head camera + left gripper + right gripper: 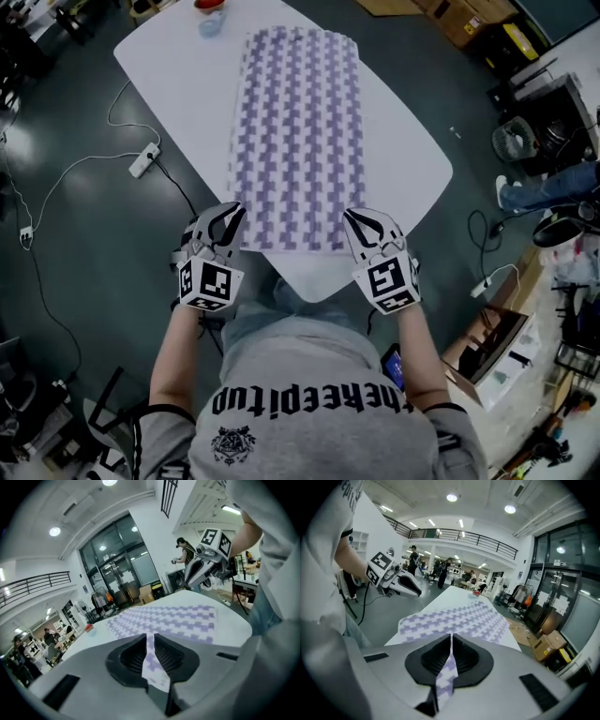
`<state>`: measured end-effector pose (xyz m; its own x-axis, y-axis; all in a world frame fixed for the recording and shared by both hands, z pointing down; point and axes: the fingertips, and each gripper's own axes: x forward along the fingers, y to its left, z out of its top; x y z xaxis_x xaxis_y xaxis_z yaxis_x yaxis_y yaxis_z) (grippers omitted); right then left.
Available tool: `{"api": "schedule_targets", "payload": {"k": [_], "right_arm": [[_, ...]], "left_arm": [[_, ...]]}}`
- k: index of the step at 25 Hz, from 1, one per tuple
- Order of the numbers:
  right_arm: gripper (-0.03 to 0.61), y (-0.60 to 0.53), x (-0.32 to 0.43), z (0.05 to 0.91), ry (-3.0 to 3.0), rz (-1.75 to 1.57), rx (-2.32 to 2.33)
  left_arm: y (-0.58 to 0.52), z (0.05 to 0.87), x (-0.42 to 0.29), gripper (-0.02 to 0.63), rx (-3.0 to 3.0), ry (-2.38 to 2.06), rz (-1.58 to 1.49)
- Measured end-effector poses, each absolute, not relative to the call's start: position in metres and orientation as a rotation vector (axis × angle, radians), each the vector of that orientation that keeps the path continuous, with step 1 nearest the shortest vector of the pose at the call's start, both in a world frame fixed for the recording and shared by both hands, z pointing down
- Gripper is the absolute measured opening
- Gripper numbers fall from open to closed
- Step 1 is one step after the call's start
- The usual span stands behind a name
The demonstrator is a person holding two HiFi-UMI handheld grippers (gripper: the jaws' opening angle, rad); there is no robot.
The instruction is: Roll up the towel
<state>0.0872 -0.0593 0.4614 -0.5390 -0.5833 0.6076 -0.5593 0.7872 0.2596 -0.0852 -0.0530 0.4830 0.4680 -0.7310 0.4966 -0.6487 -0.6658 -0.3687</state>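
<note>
A purple-and-white checked towel (pixel 295 141) lies flat along the white table (pixel 178 66). Both grippers are at its near end. My left gripper (pixel 234 214) is at the near left corner. In the left gripper view its jaws (pixel 150 637) stand almost together, with a strip of towel (pixel 154 667) caught between them. My right gripper (pixel 354 217) is at the near right corner. In the right gripper view its jaws (pixel 451 637) are shut on a strip of towel (pixel 446 677) that hangs back toward the camera. Each gripper also sees the other: the right gripper (pixel 201 569), the left gripper (pixel 401 585).
A red thing (pixel 211 5) and a pale blue thing (pixel 212 26) sit at the table's far end. A power strip (pixel 142 161) with cables lies on the floor to the left. Cardboard boxes (pixel 487 347) and a person's legs (pixel 544 187) are on the right.
</note>
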Motion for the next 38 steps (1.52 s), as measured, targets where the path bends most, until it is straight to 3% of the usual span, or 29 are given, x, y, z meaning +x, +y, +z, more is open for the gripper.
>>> {"api": "schedule_targets", "payload": {"k": [5,9,16,21,23,25,26,38], "right_arm": [[0.007,-0.032,0.09,0.52,-2.19,-0.024,0.644],[0.072,-0.005,0.094,0.553,-2.125,-0.003,0.485],[0.109,0.016,0.109,0.595,-2.024,-0.02,0.337],[0.11,0.017,0.118,0.614,-1.953,-0.059,0.337],[0.106,0.015,0.121,0.618,-1.93,-0.074,0.345],[0.034,0.014,0.121,0.62,-1.925,-0.077,0.354],[0.029,0.015,0.12,0.62,-1.925,-0.079,0.357],[0.024,0.055,0.125,0.601,-1.977,0.128,0.271]], "left_arm": [[-0.025,0.546,-0.086,0.099,-2.576,1.008,-1.205],[0.004,0.579,-0.089,0.171,-2.56,0.843,-1.368],[0.024,0.63,-0.099,0.222,-2.488,0.725,-1.595],[0.017,0.648,-0.112,0.206,-2.362,0.769,-1.7],[0.015,0.647,-0.115,0.13,-2.343,0.788,-1.701],[0.013,0.643,-0.117,0.061,-2.329,0.798,-1.688],[0.013,0.64,-0.117,0.042,-2.323,0.796,-1.682],[0.066,0.613,-0.11,0.038,-2.495,0.368,-1.68]]}}
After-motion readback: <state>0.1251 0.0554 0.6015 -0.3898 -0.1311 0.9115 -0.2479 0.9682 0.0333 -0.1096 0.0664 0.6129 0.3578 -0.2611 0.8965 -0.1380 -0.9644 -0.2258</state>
